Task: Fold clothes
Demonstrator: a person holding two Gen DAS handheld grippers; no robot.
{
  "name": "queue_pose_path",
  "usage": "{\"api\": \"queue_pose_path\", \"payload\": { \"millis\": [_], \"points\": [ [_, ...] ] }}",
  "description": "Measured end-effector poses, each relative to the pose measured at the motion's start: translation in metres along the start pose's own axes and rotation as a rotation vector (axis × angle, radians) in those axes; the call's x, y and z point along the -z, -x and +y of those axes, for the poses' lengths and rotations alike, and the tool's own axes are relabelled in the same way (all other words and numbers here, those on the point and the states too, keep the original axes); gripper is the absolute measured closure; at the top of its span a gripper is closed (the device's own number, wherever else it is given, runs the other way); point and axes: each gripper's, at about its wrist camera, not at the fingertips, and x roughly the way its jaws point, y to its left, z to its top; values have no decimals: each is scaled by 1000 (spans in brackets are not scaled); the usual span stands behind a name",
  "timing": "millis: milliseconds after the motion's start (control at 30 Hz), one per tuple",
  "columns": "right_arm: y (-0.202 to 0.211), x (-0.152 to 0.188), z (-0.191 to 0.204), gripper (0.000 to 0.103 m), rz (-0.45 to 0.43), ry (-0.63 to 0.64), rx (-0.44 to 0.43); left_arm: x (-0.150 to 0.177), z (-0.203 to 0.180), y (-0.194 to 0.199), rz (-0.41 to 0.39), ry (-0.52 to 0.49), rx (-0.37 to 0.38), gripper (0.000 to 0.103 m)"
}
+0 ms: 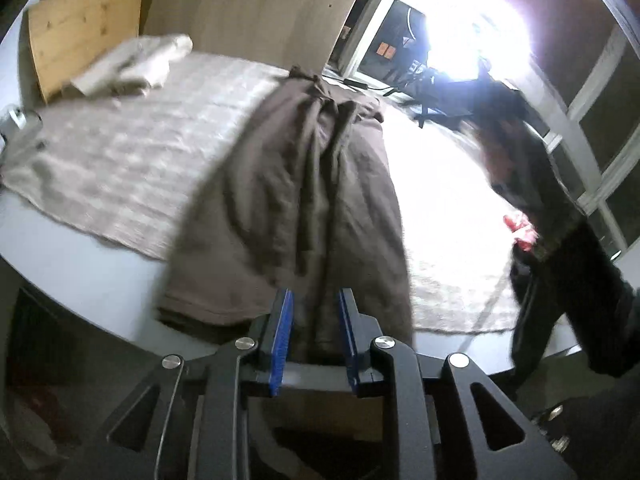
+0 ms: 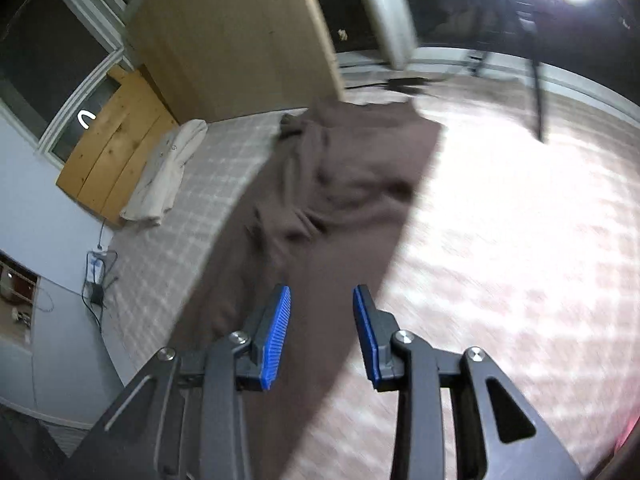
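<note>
A brown garment (image 1: 304,184) lies crumpled across a bed with a checked beige cover (image 1: 132,148). Its near edge hangs over the bed's front edge. My left gripper (image 1: 314,300) is open, with its blue pads on either side of a hanging fold of the garment. In the right wrist view the same brown garment (image 2: 332,208) stretches away over the cover (image 2: 500,240). My right gripper (image 2: 322,298) is open and empty, above the garment's near end.
A folded cream garment (image 1: 132,66) lies at the far left of the bed, near a wooden headboard (image 1: 84,24). The other gripper (image 1: 560,272) shows dark at the right. A bright lamp (image 1: 476,28) glares at the back. Cables and a plug (image 2: 96,276) sit by the wall.
</note>
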Motion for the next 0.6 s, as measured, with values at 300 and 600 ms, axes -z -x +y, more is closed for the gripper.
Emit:
{"api": "queue_pose_path", "payload": {
  "millis": [300,600],
  "points": [
    [-17,-23,-29,71,-49,-47,17,-4,-56,-61,128,-163,98,72],
    [-125,-63,60,83,75,163,38,-7,-57,-57,132,-142,66,72]
  ]
}}
